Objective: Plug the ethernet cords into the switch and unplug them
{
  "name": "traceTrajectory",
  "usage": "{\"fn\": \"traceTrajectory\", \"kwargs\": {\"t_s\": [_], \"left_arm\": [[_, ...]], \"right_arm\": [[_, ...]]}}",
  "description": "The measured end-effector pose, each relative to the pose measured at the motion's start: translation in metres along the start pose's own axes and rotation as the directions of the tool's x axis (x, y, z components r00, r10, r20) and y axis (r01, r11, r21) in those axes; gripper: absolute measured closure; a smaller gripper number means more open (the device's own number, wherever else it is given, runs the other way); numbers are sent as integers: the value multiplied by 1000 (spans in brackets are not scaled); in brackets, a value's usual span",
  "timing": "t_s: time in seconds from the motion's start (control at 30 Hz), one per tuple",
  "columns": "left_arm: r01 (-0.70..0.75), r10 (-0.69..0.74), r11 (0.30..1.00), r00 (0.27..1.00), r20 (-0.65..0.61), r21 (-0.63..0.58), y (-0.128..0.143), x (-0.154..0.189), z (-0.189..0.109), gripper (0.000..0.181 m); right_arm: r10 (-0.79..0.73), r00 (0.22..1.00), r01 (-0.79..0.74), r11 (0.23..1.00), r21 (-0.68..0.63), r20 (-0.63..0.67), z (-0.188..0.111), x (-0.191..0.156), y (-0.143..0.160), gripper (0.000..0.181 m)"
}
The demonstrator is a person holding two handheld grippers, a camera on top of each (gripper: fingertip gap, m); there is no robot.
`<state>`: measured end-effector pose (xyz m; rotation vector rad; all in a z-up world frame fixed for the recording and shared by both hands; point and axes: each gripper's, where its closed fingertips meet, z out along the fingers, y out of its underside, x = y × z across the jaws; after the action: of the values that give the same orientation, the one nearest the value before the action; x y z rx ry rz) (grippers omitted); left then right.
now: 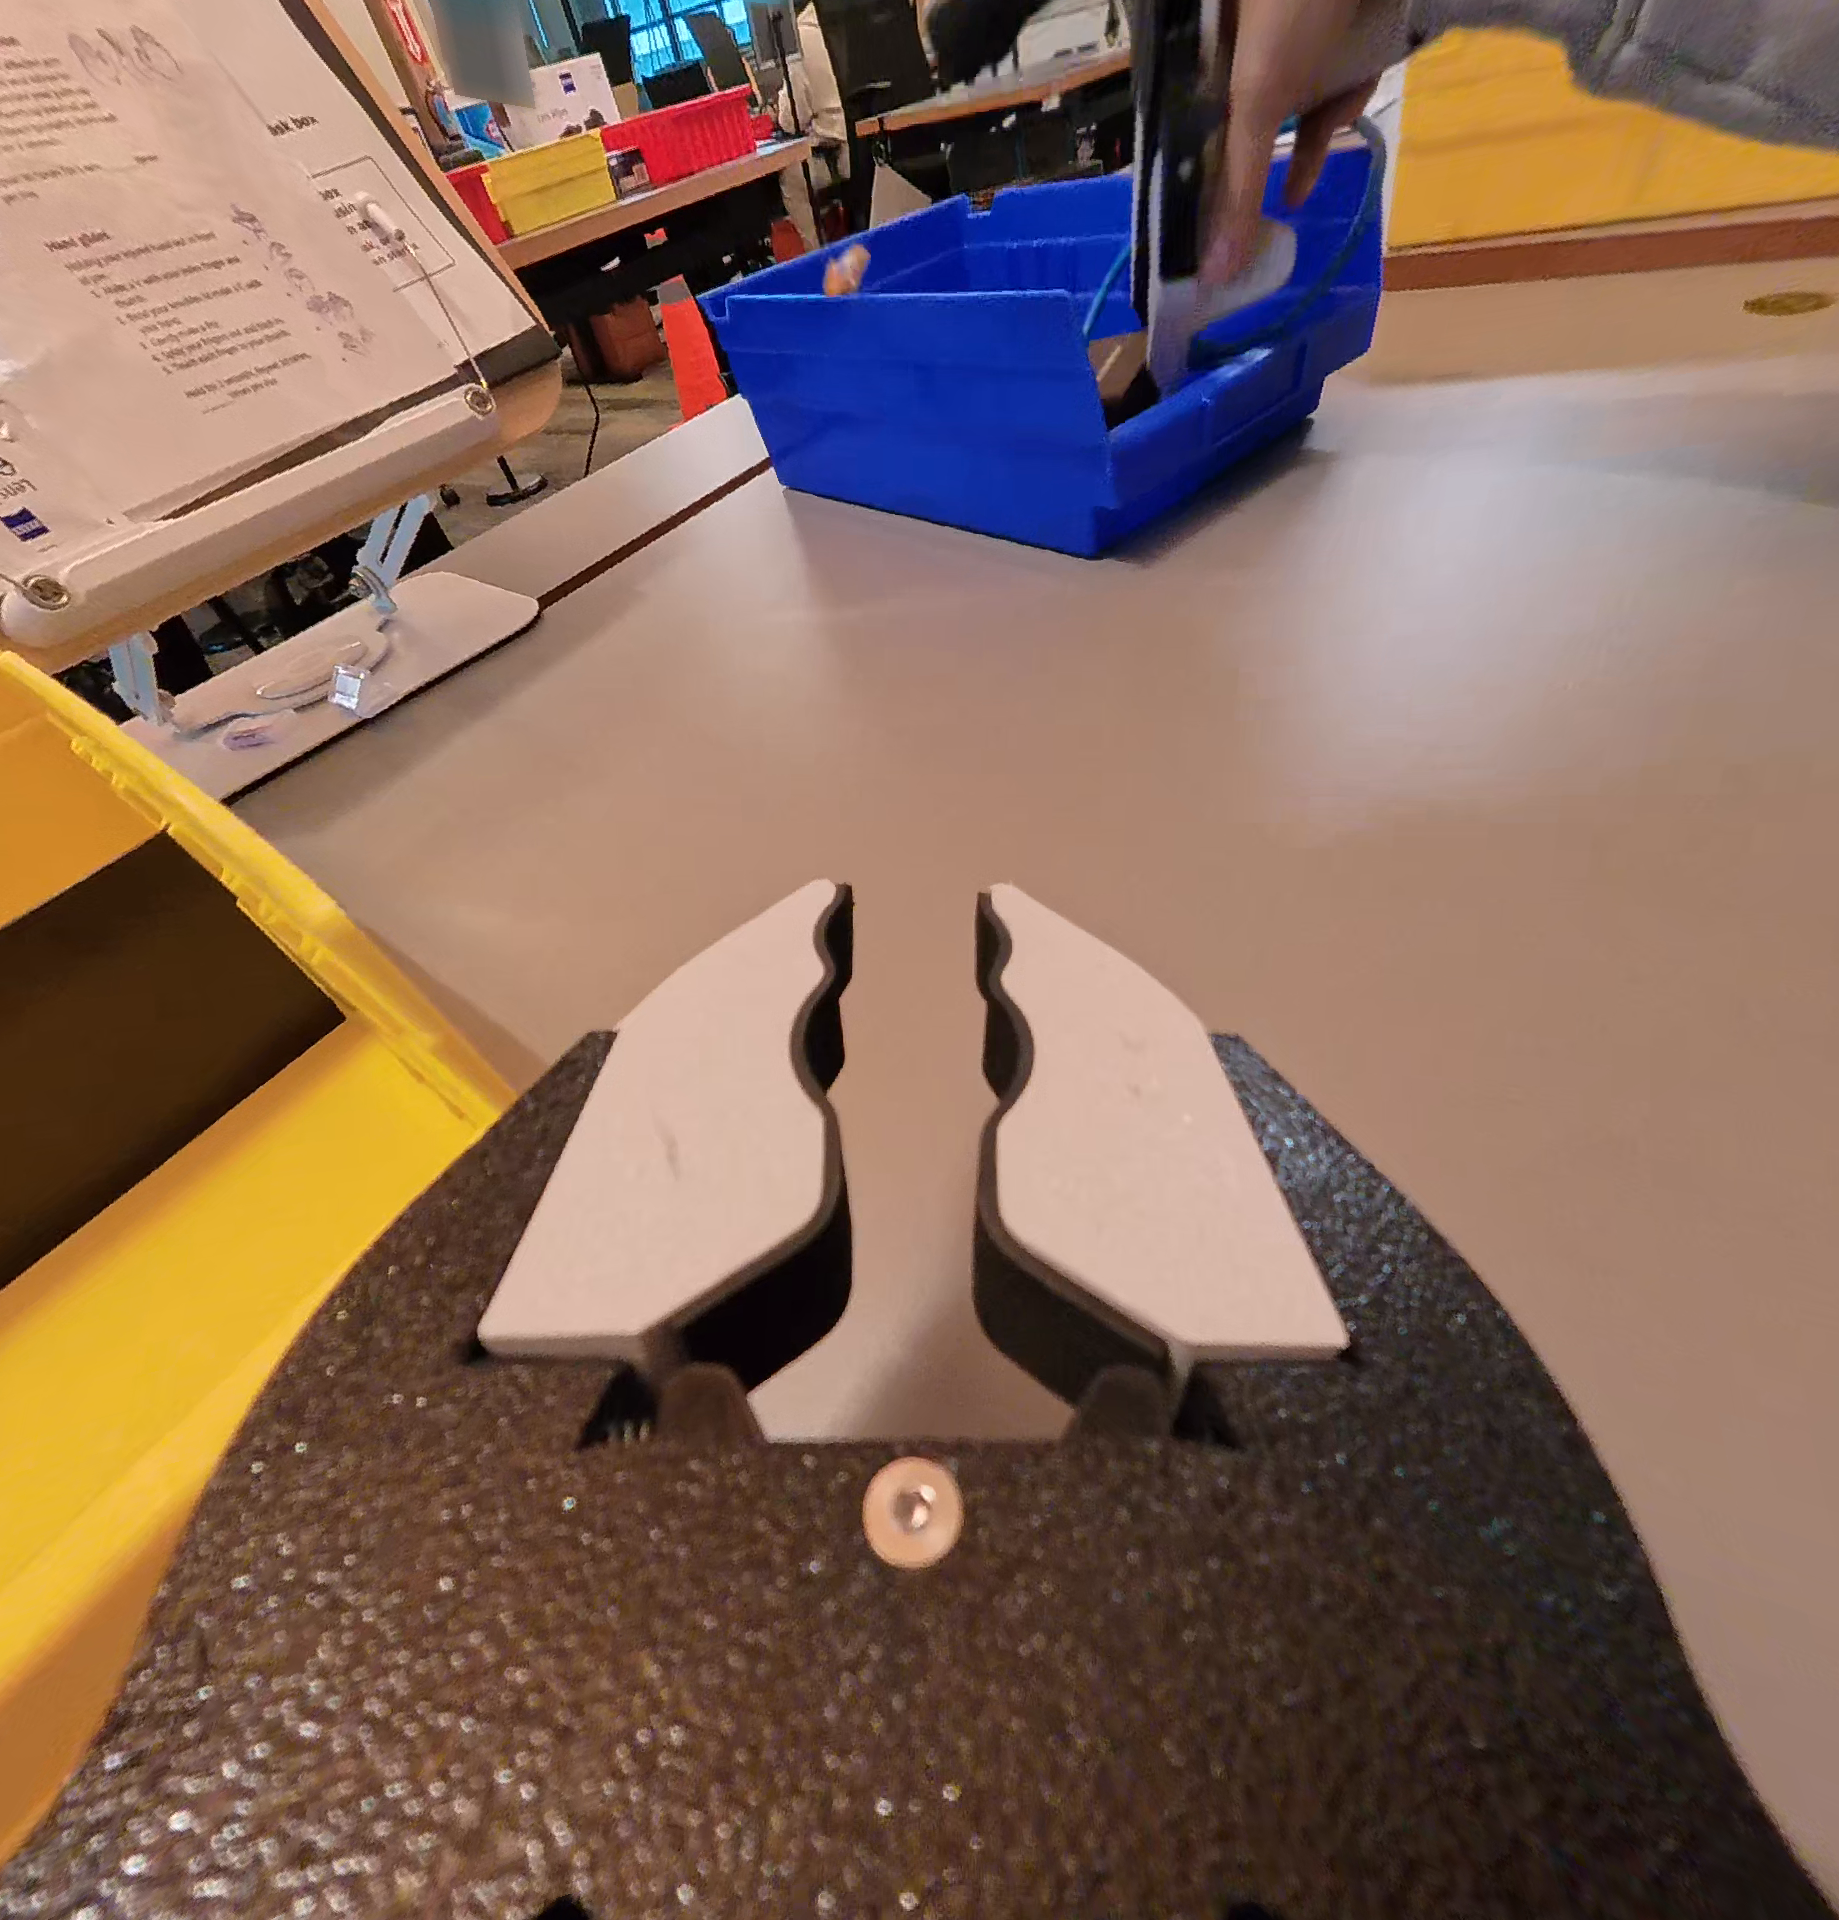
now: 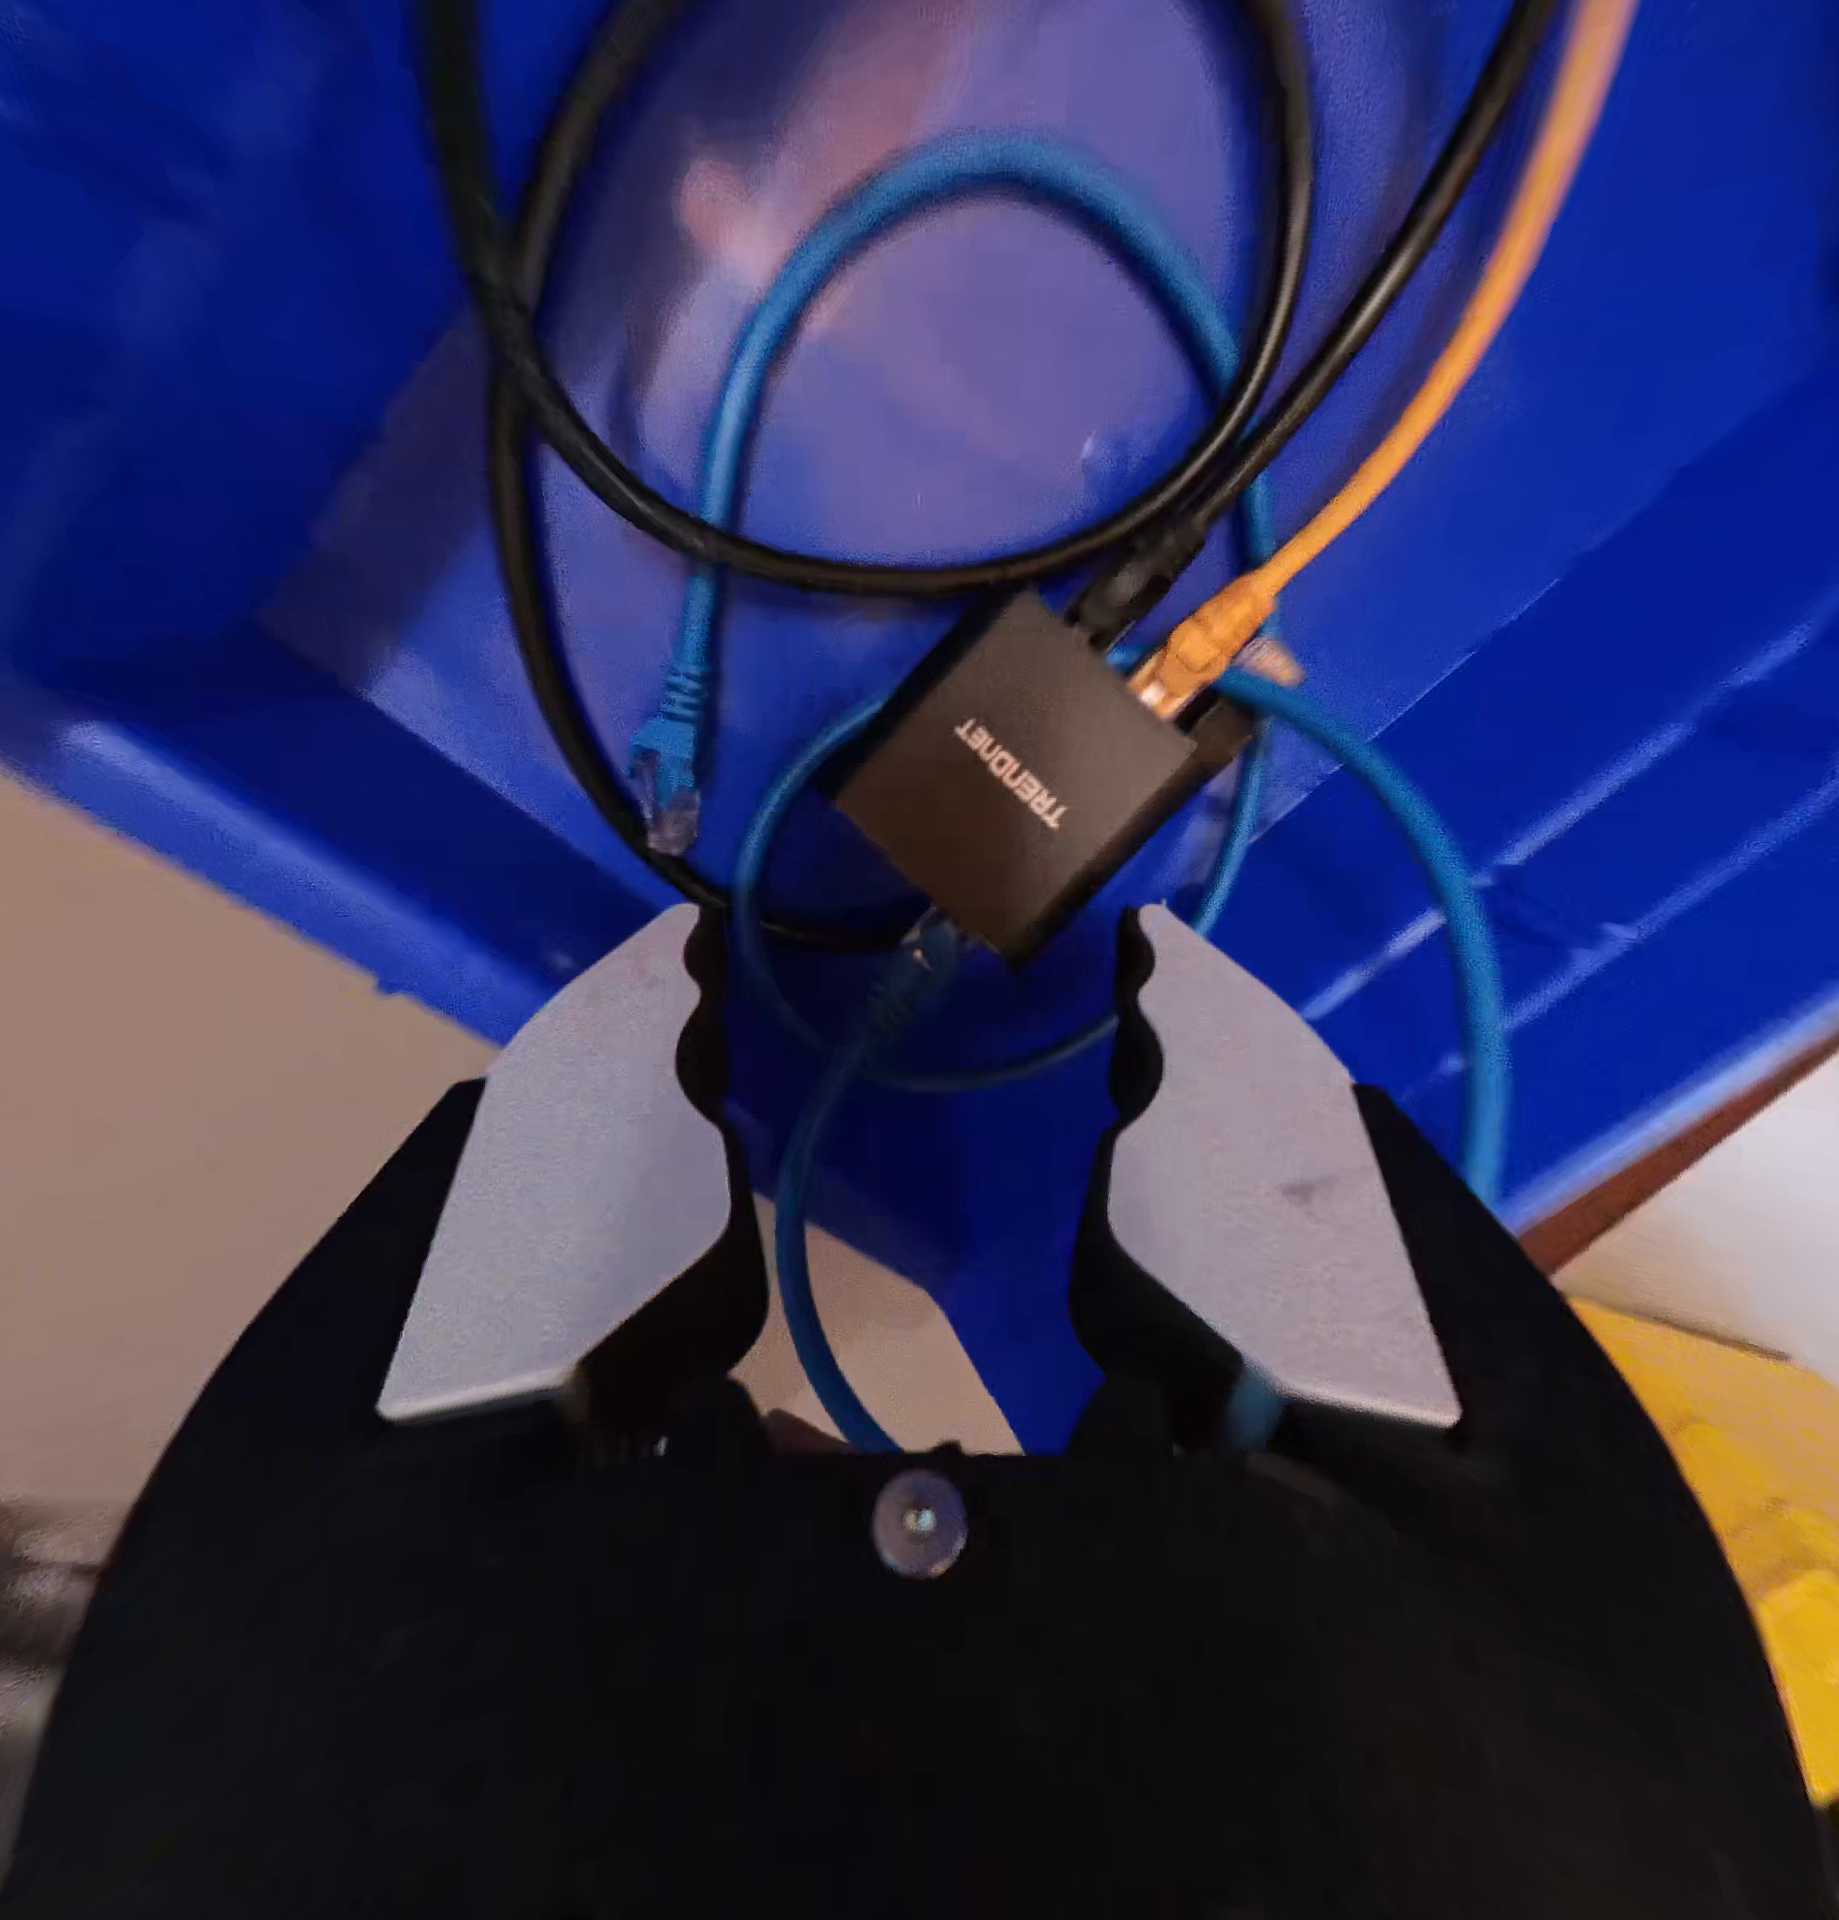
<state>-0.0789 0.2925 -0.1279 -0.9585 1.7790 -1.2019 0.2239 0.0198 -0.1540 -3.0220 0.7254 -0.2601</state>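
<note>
Inside blue bin — black switch, tangled ethernet cords.

The switch is a small black box lying flat and turned at an angle on the floor of the blue bin. At its far end a black cord and an orange cord meet its ports. A blue cord loops beyond the switch, one clear-tipped plug lying loose just beside it. Another blue cord ends at the switch's near corner.
</note>
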Motion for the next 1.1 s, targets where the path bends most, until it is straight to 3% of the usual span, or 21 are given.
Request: {"fn": "traceTrajectory", "kwargs": {"t_s": [0.1, 0.17, 0.23, 0.33, 0.47, 0.57, 0.67, 0.77, 0.93, 1.1], "left_arm": [[10, -10, 1000, 1000, -6, 0, 0, 0, 0, 160], [15, -15, 1000, 1000, -13, -8, 1, 0, 1, 159], [7, -7, 1000, 1000, -13, -15, 2, 1, 2, 159], [-15, 15, 1000, 1000, 0, -24, 3, 1, 3, 158], [-42, 44, 998, 998, 40, -52, 4, 2, 9, 155], [41, -41, 999, 998, 49, -6, -14, 10, 31, 153], [145, -145, 989, 989, 40, 12, -45, 22, 84, 145], [115, -110, 991, 991, 81, -65, -74, 31, 149, 137], [127, -90, 973, 978, 187, -193, -105, 33, 246, 93], [219, -159, 934, 962, 221, -283, -101, 32, 305, 90]], "right_arm": [[-9, 1000, 1, 961, 278, 27, -52, 2, -20, 107], [-7, 1000, 18, 884, 467, -26, -91, 14, -25, 109], [86, 991, -5, 790, 613, -103, -125, 33, -14, 111], [277, 950, -74, 651, 755, -146, -151, 55, 23, 113], [398, 904, -116, 583, 804, -158, -130, 52, 84, 115], [406, 907, -147, 562, 814, -116, -102, 36, 109, 114], [399, 914, -149, 508, 848, -78, -89, 20, 109, 110], [398, 913, -102, 425, 900, -85, -86, 14, 96, 105], [452, 888, -153, 468, 871, -87, -75, 22, 99, 88], [494, 864, -183, 491, 852, -99, -64, 35, 112, 86]]}}
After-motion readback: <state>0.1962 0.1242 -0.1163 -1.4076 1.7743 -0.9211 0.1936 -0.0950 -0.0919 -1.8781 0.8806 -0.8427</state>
